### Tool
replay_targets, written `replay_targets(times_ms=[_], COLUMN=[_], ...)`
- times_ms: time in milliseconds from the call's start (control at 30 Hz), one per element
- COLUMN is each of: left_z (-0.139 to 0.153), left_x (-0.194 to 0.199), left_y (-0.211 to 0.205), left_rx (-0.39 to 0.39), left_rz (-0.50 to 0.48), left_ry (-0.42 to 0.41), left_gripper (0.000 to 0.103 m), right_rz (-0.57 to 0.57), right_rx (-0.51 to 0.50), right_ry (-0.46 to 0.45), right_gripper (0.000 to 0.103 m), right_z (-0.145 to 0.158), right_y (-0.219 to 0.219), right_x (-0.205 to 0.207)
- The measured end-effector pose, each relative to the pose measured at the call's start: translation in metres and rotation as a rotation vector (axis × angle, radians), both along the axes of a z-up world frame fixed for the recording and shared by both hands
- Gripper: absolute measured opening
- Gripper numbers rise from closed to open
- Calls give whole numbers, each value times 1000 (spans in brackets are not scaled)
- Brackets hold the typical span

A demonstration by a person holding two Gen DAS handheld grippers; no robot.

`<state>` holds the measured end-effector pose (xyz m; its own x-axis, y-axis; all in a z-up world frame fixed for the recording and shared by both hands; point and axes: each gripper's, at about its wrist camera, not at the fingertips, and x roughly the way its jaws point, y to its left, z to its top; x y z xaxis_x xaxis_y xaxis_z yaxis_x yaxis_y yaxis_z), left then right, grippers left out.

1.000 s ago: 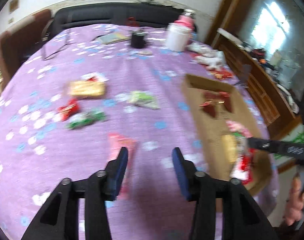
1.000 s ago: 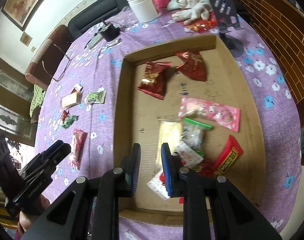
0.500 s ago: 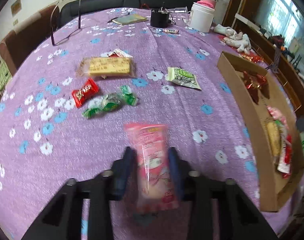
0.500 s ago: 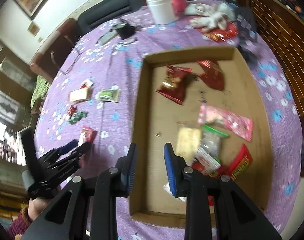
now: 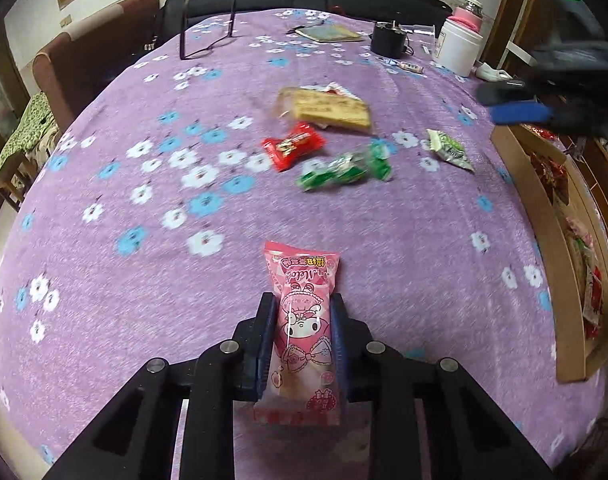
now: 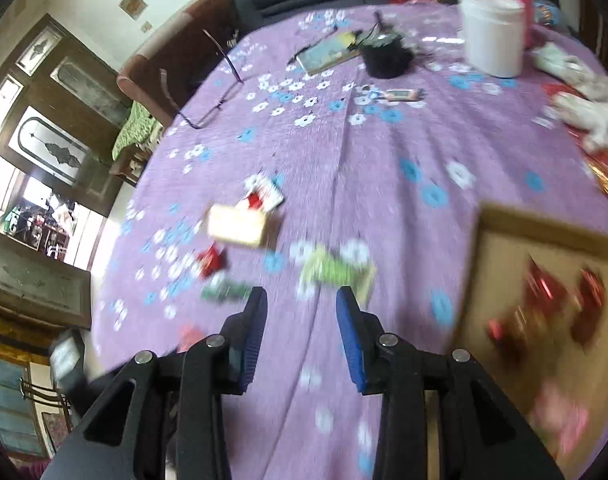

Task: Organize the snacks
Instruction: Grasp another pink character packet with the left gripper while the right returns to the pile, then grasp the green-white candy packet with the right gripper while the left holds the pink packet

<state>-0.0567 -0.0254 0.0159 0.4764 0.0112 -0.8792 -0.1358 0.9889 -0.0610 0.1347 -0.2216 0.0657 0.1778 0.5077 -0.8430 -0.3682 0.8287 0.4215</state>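
Round worktop (image 5: 104,280) under a purple cloth with white and blue flowers; dark sofa and brown chair behind it. Left to right in the left wrist view: a red foil candy (image 5: 294,146) and, just beyond it, a flat yellow biscuit pack in clear wrap (image 5: 327,108); a pair of green-wrapped sweets (image 5: 343,166); a small pale-green sachet (image 5: 449,150); at the right edge, the shallow brown cardboard tray (image 5: 543,216), already holding several snacks. The left gripper (image 5: 302,320) is clamped on a long pink packet printed with a cartoon rabbit (image 5: 302,320), blue pads pressing both long sides near mid-length, the packet's far end sticking out ahead. Whether the packet is clear of the cloth cannot be told. The right gripper (image 6: 302,312) holds nothing; its jaws are opening over bare cloth, with the pale-green sachet (image 6: 335,272) just beyond its tips and the tray corner (image 6: 503,220) to its right; this view is blurred. Judgement: step in hand is carrying the pink packet to the tray. To do it well, keep the squeeze light since the wrapper looks soft and air-filled, lift over the tray wall rather than drag, set down on a bare patch of cardboard, and route behind the right gripper, which appears headed for the sachet, so the two paths do not cross.
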Motion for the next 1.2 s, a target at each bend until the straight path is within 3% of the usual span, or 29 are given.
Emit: replay_targets(times_ms=[233,467,533,633,800,833,900,933,1200], left_z=[0,1,1,1,1,1,1,1,1], left_x=[-7,-8,-7,-6,-4,-4,-5,-5,-9], left_y=[2,12,15,18,21,22,24,26,40], left_rx=[-3,-52,-60,-64,-66,-74,-80,-89,-174], left_rz=[-13,-10,-8,-10,-28,-28,-30,-27,23], left_ry=[-9,-16,-16,-16,-27,-29,-37,-43,-51], left_gripper=[27,27,27,27,27,26,25,25,24], right_rz=[-21,50,70,72,80,84,83,70,43], right_rx=[-18,30,-30,-108,-191,-205,-226,-234,-88], right_ry=[97,200,148,63,46,43,39,21,22], right_gripper=[35,35,35,44,44,42,17,16,16], right_z=[-41,-45,-37,-28,-39,-42,-47,-46,-20], right_y=[13,16,20,28,48,51,57,57,51], right_x=[33,-10,-19,-19,-22,-25,-27,-30,-77])
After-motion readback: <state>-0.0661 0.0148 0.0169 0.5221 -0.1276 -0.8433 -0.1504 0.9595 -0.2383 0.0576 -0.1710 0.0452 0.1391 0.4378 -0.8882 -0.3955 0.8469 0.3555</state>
